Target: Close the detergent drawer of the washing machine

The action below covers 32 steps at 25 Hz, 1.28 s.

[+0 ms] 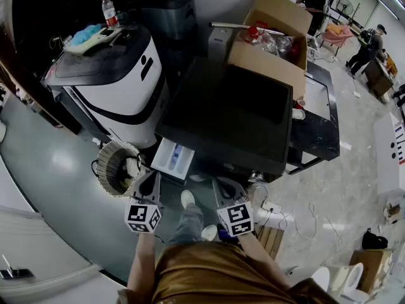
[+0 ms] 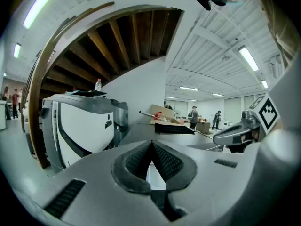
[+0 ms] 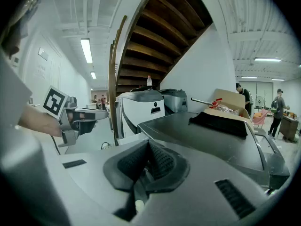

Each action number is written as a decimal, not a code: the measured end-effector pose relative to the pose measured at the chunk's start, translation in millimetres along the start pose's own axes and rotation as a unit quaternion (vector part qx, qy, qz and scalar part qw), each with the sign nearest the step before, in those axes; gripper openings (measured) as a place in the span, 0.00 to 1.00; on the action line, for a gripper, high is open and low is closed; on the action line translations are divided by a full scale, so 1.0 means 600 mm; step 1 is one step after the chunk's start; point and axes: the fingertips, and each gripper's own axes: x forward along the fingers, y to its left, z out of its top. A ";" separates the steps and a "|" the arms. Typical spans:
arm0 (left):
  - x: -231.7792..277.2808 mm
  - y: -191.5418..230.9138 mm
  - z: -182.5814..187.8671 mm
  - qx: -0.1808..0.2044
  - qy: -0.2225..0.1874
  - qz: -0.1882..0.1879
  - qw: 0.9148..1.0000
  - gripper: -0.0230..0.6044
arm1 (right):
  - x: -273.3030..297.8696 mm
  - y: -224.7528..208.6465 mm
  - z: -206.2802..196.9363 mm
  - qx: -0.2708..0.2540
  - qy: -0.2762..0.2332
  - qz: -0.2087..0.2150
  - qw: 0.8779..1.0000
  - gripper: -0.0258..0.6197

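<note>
The washing machine [image 1: 234,113] has a dark flat top and stands in the middle of the head view. Its white detergent drawer [image 1: 173,158] is pulled out at the front left corner, with a bluish compartment showing. My left gripper [image 1: 152,176] is shut and empty, just below the drawer and apart from it. My right gripper [image 1: 223,183] is also shut and empty, in front of the machine's front edge. In the left gripper view the fingertips meet [image 2: 151,143], and the drawer [image 2: 155,178] shows white behind them. In the right gripper view the drawer [image 3: 127,139] juts out left of the machine top [image 3: 202,135].
A white and black appliance [image 1: 120,75] stands left of the washer with a bottle [image 1: 109,10] on it. A round wicker basket [image 1: 117,166] lies on the floor by the drawer. A cardboard box [image 1: 272,43] rests on the washer's far side. Cables and a power strip [image 1: 272,206] lie to the right.
</note>
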 end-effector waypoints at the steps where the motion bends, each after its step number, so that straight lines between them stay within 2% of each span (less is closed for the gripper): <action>1: -0.001 0.005 -0.001 -0.006 -0.001 0.003 1.000 0.08 | 0.002 0.002 0.002 -0.001 0.000 0.001 1.000 0.06; 7: -0.005 0.019 -0.001 -0.042 -0.009 0.002 0.999 0.08 | 0.011 0.009 0.009 -0.001 -0.004 0.008 1.000 0.06; 13: -0.001 0.034 -0.007 -0.041 -0.003 0.015 0.999 0.08 | 0.024 0.016 0.005 0.012 0.002 0.021 1.000 0.06; 18: 0.005 0.038 -0.039 -0.045 0.023 0.018 0.999 0.08 | 0.034 0.014 -0.016 0.015 0.029 0.025 0.999 0.06; 27: 0.012 0.049 -0.100 -0.056 0.069 0.025 0.996 0.08 | 0.050 0.011 -0.033 0.021 0.047 0.035 0.998 0.06; 32: 0.021 0.050 -0.109 -0.059 0.068 0.023 0.996 0.08 | 0.067 0.013 -0.029 0.025 0.047 0.046 0.998 0.06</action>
